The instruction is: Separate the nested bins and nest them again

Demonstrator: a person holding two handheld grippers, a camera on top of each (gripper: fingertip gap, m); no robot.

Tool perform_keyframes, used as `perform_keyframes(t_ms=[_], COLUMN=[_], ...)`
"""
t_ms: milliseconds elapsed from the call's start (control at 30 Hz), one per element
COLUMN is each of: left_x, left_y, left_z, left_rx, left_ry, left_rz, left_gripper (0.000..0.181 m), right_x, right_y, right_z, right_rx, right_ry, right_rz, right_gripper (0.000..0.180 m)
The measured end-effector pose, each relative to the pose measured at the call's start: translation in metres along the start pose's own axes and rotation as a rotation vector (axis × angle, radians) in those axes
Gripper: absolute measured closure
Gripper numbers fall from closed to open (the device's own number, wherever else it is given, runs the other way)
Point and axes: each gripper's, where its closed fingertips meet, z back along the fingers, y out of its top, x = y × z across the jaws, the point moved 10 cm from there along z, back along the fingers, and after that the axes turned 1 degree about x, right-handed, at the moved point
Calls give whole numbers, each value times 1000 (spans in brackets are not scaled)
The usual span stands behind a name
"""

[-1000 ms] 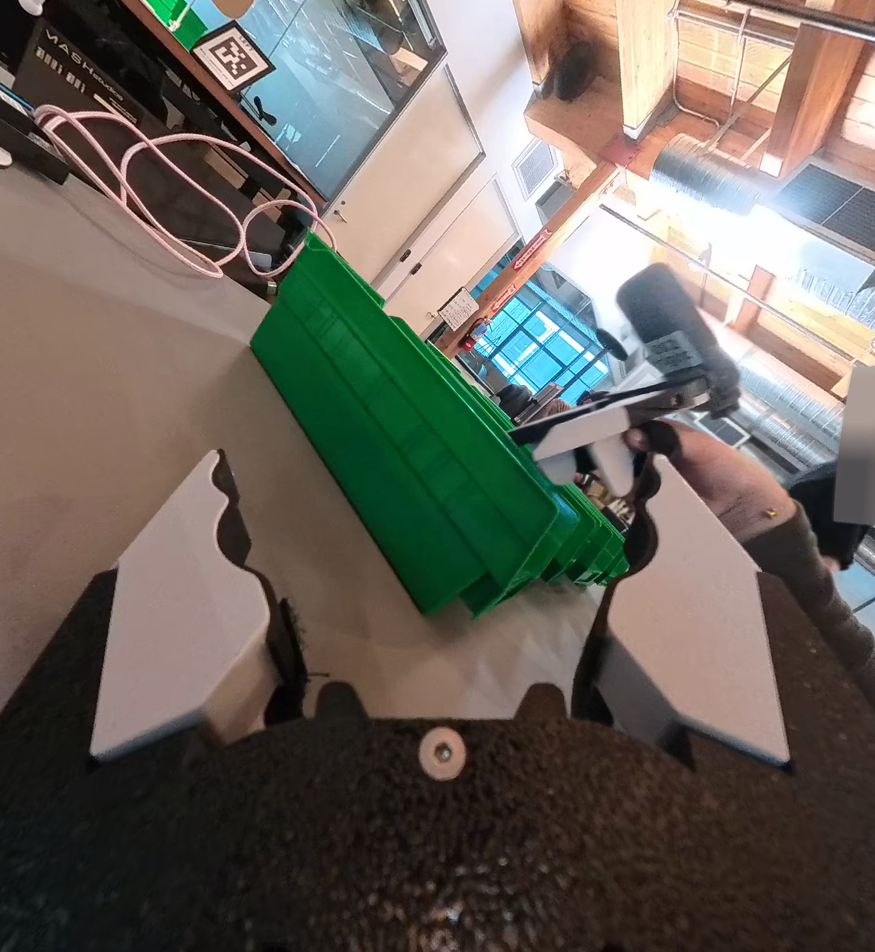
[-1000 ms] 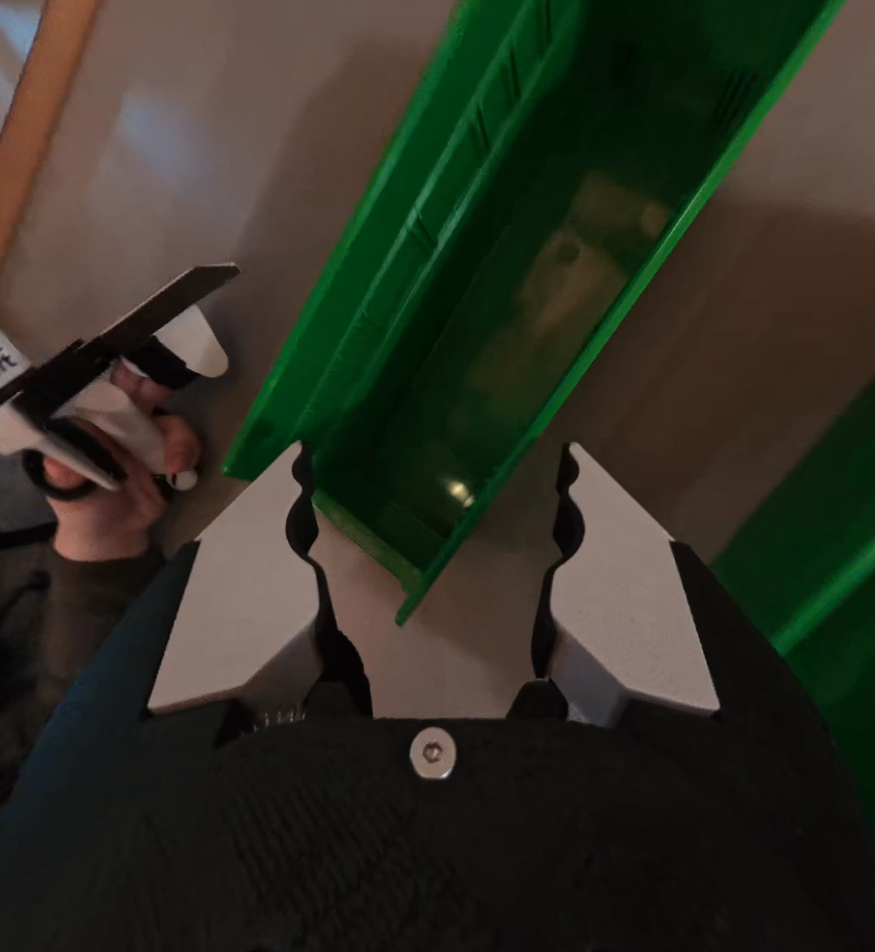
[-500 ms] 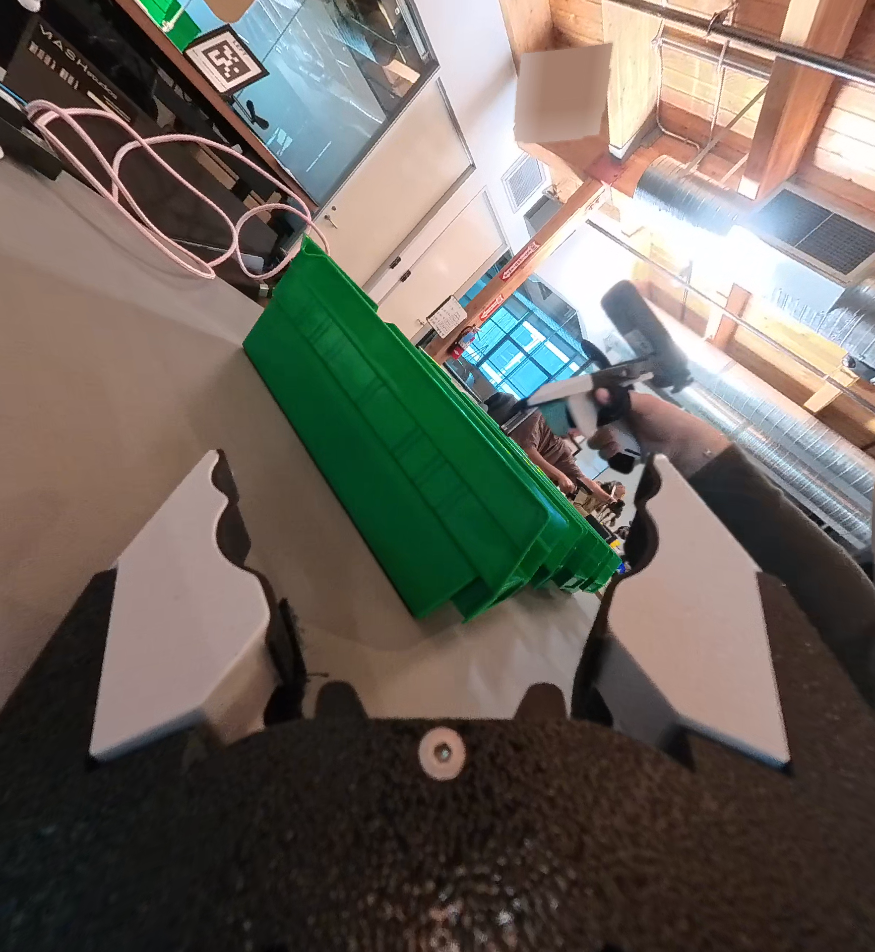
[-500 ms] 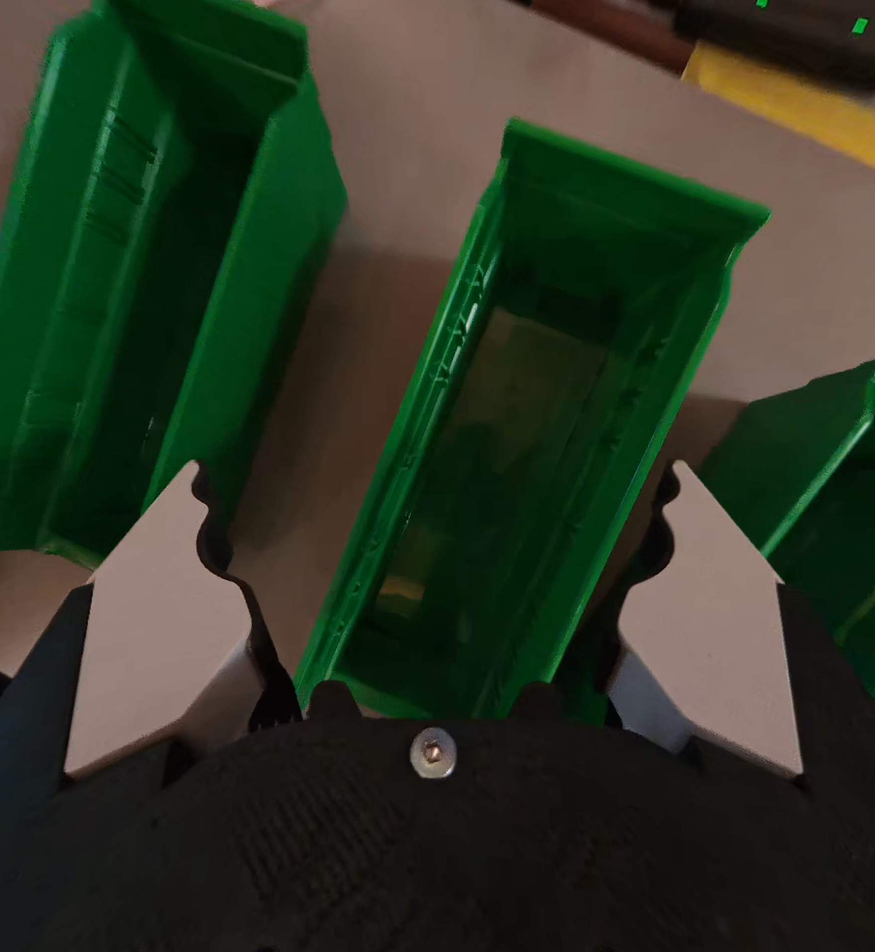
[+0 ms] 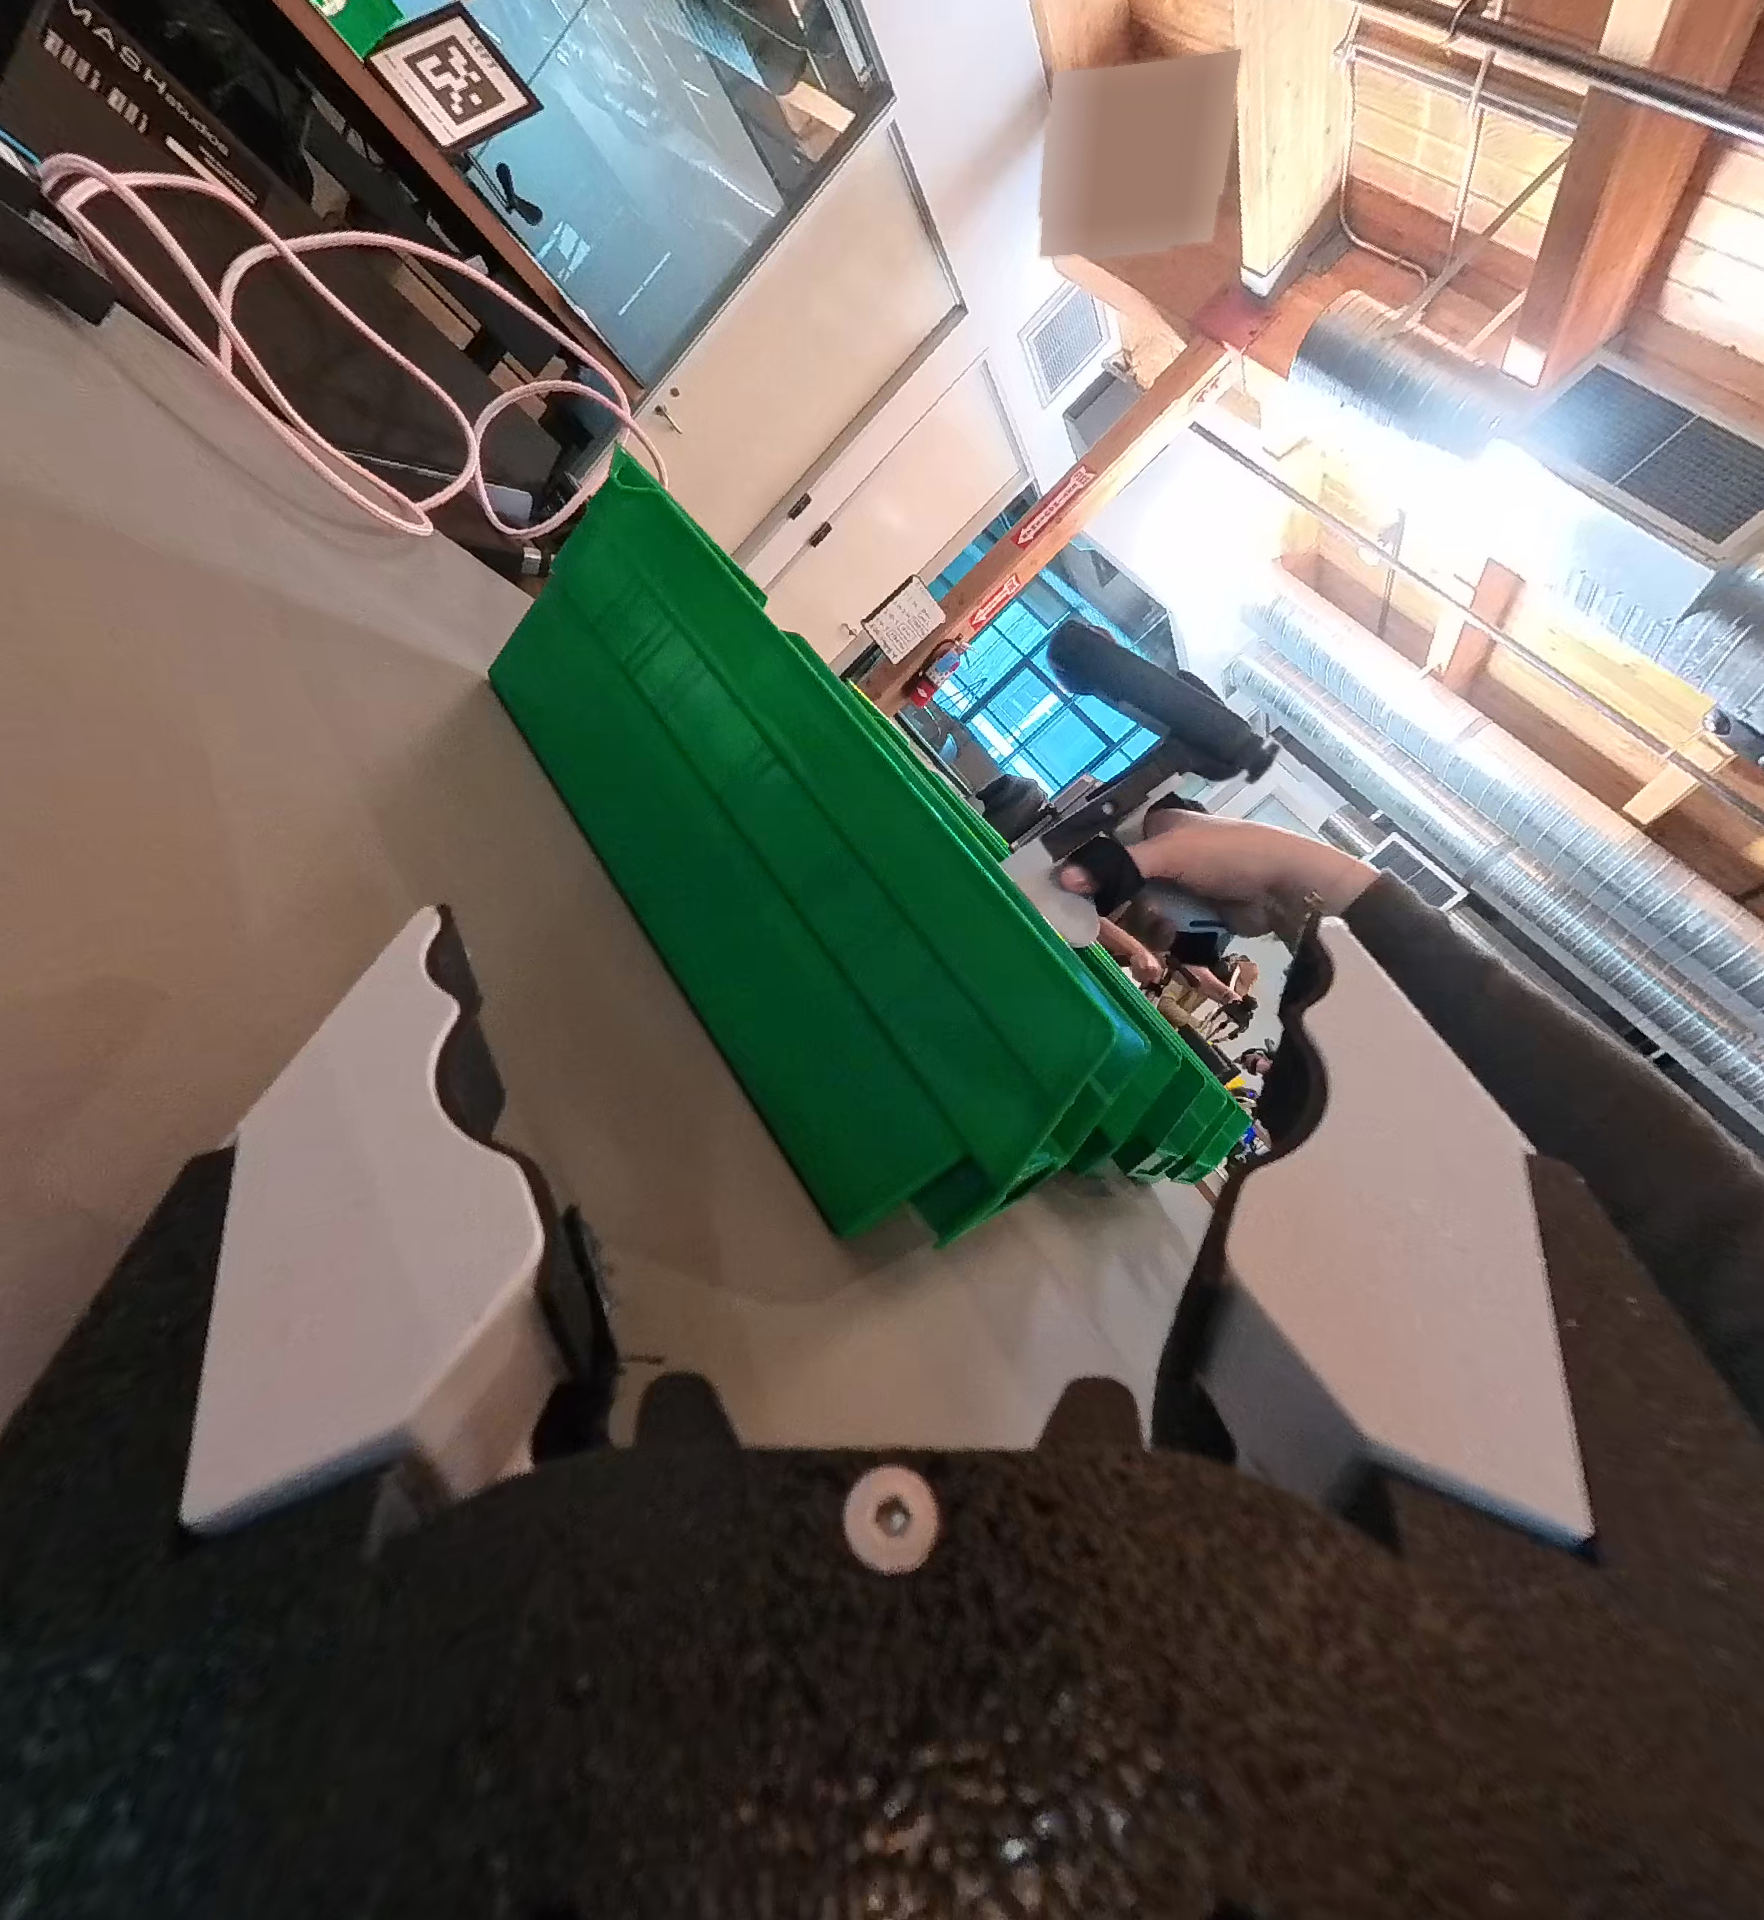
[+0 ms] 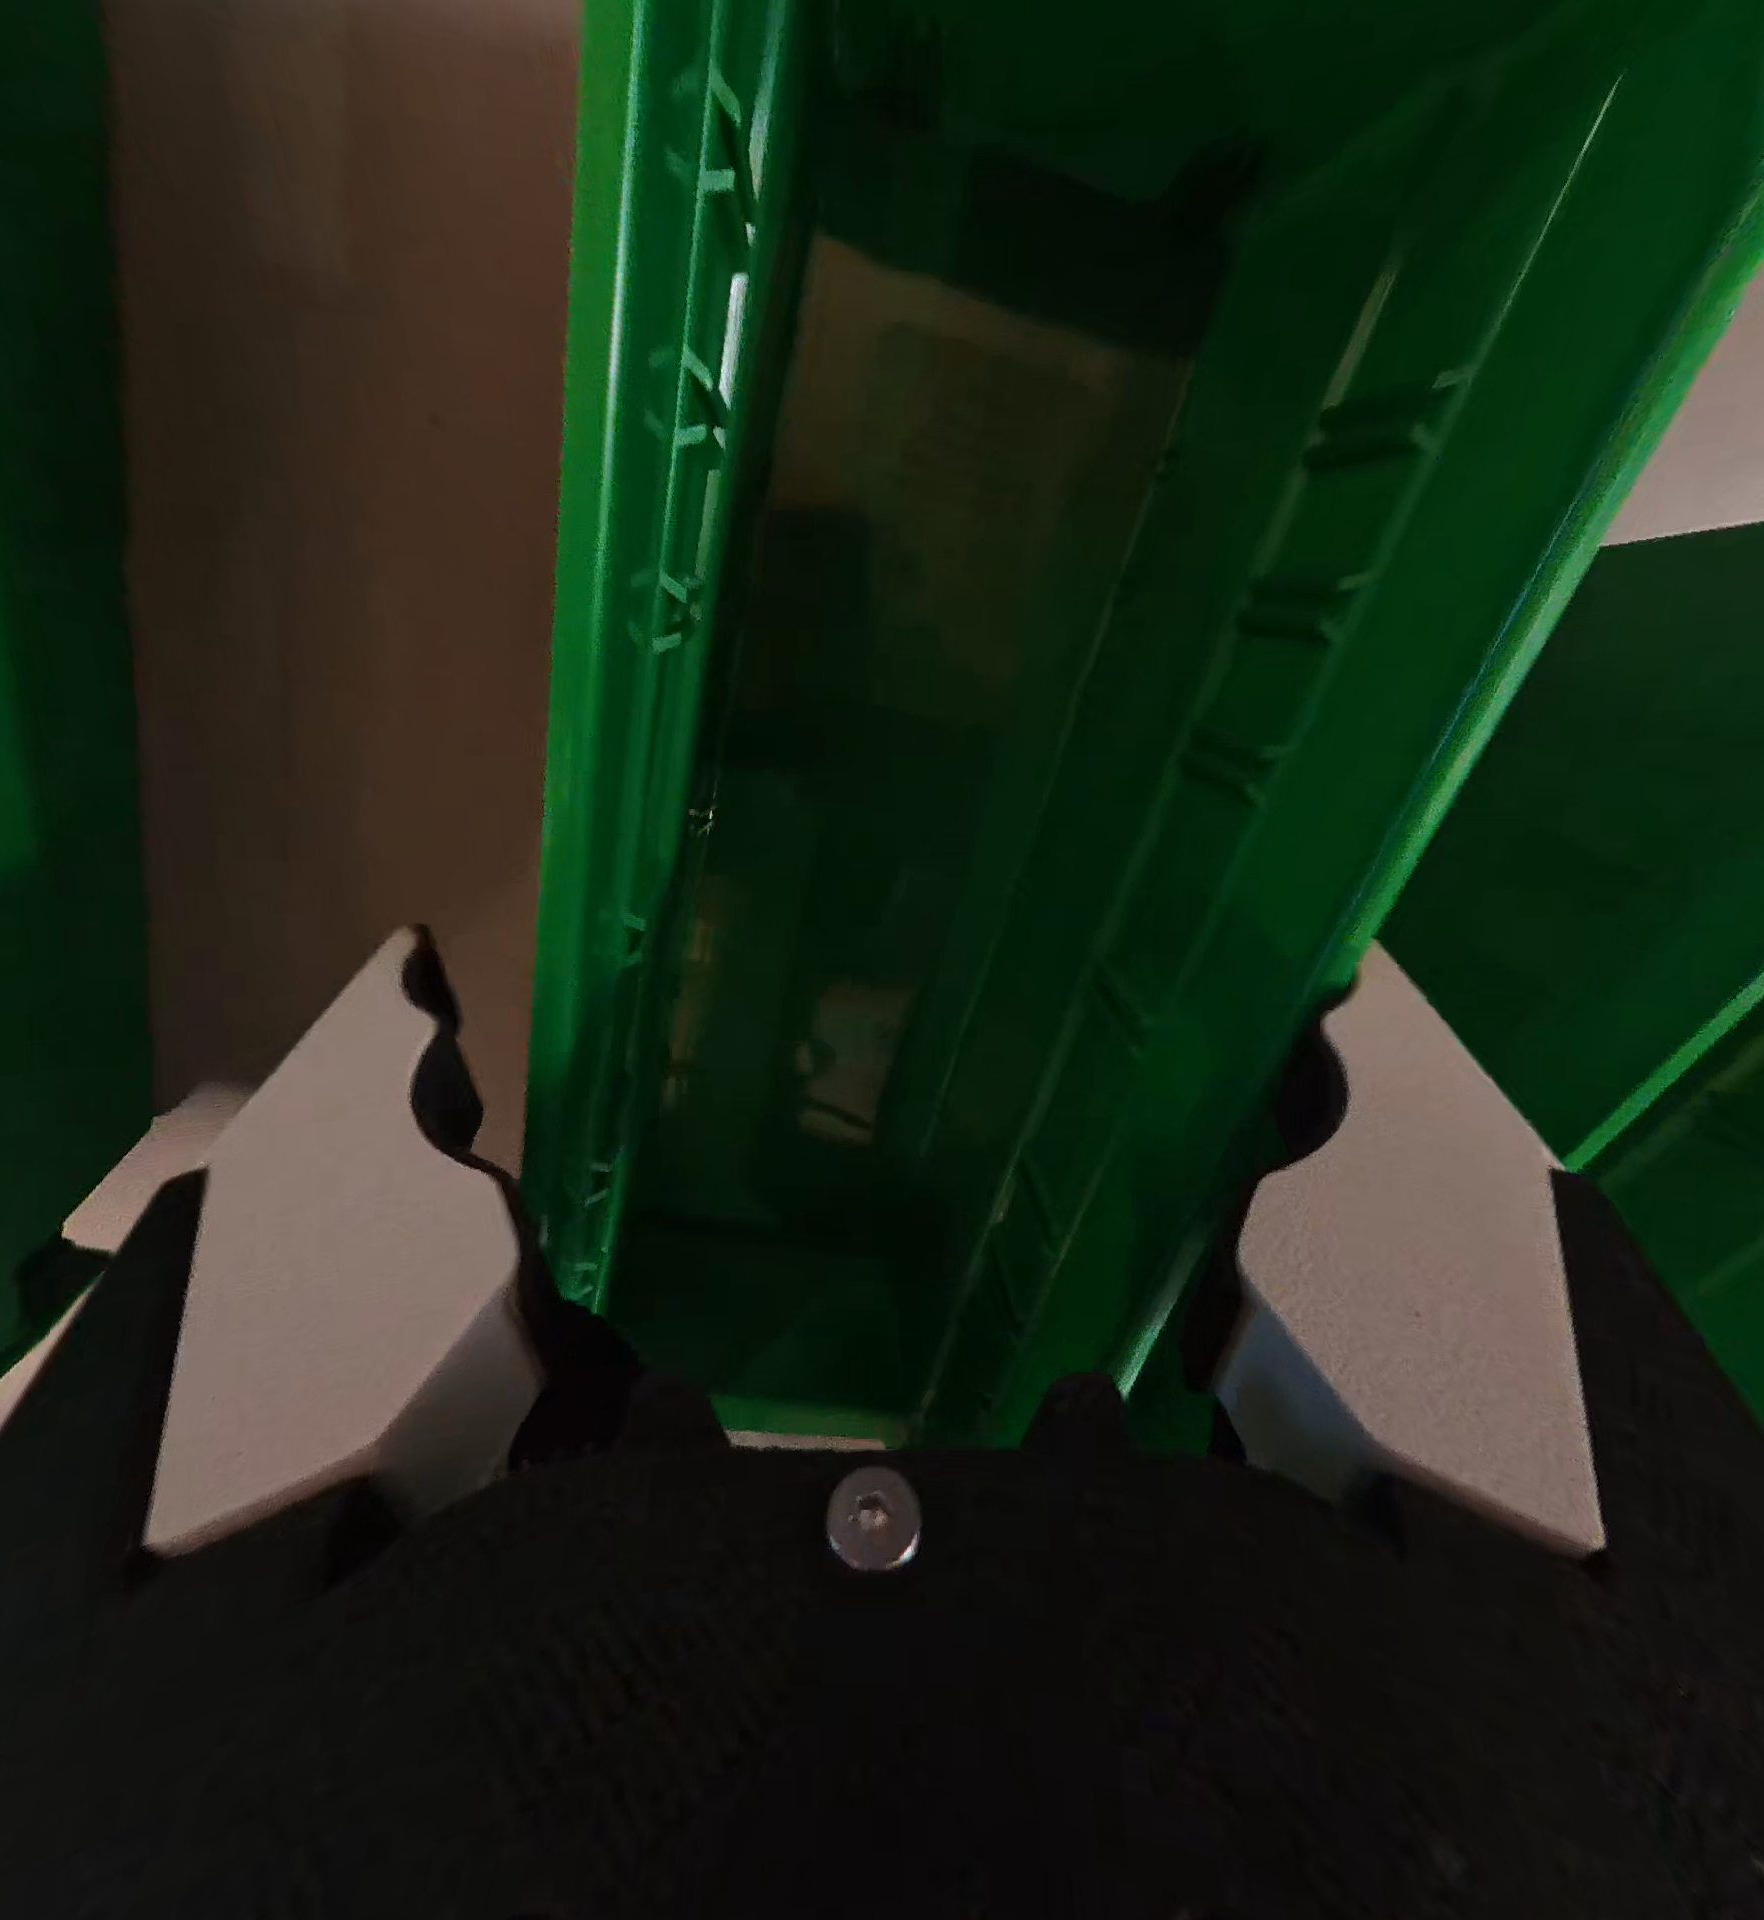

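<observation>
The left gripper [image 5: 878, 1049] is wide open and holds nothing; it hovers over the table [image 5: 130, 831] near the closest green bin [image 5: 805, 935]. The right gripper [image 6: 878, 1049] is open around the end of a middle bin [image 6: 961, 623], with one finger on each side of its walls. Two other bins, the left bin [image 6: 16, 520] and the right bin [image 6: 1636, 987], stand apart from it on both sides.

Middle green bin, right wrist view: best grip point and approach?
Judging from the right wrist view, take the middle green bin across its near short end, coming down from above along its length. It sits upright, open side up, narrow enough that both long walls fit between the open right gripper fingers, which already straddle it.
</observation>
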Motion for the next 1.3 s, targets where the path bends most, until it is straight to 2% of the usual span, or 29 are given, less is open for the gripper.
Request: perform_keyframes(t_ms=[67,100,167,267,400,533,633,733,933,1067,1300], left_x=[0,0,0,-1,-1,-1,0,0,-1,-1,-2], left_y=[0,0,0,0,0,0,0,0,0,0,1], left_z=[0,0,0,1,0,1,1,1,2,1,2], left_rx=[2,3,5,5,4,5,6,4,16,14,16], left_ry=[-1,-2,-3,-6,-6,-7,-13,-17,-11,-12,-22], left_rz=[0,1,4,11,14,13,16,17,22,23,44], left_gripper=[33,33,33,33,33,34,34,34,33,33,33], right_x=[2,3,2,4,-3,-37,-74,-114,-168,-169,-150], right_y=[4,5,5,10,20,32,43,53,65,68,70], right_z=[6,10,15,38,94,142,159,158,127,110,109], right_rx=[28,44,19,55,126,200,225,210,120,77,62], right_ry=[-9,7,23,16,31,131,213,276,358,304,160], right_rz=[-45,-54,-67,-109,-177,-204,-201,-181,-188,-198,-205], right_gripper=[56,66,75,79,76,75,75,74,71,70,68])
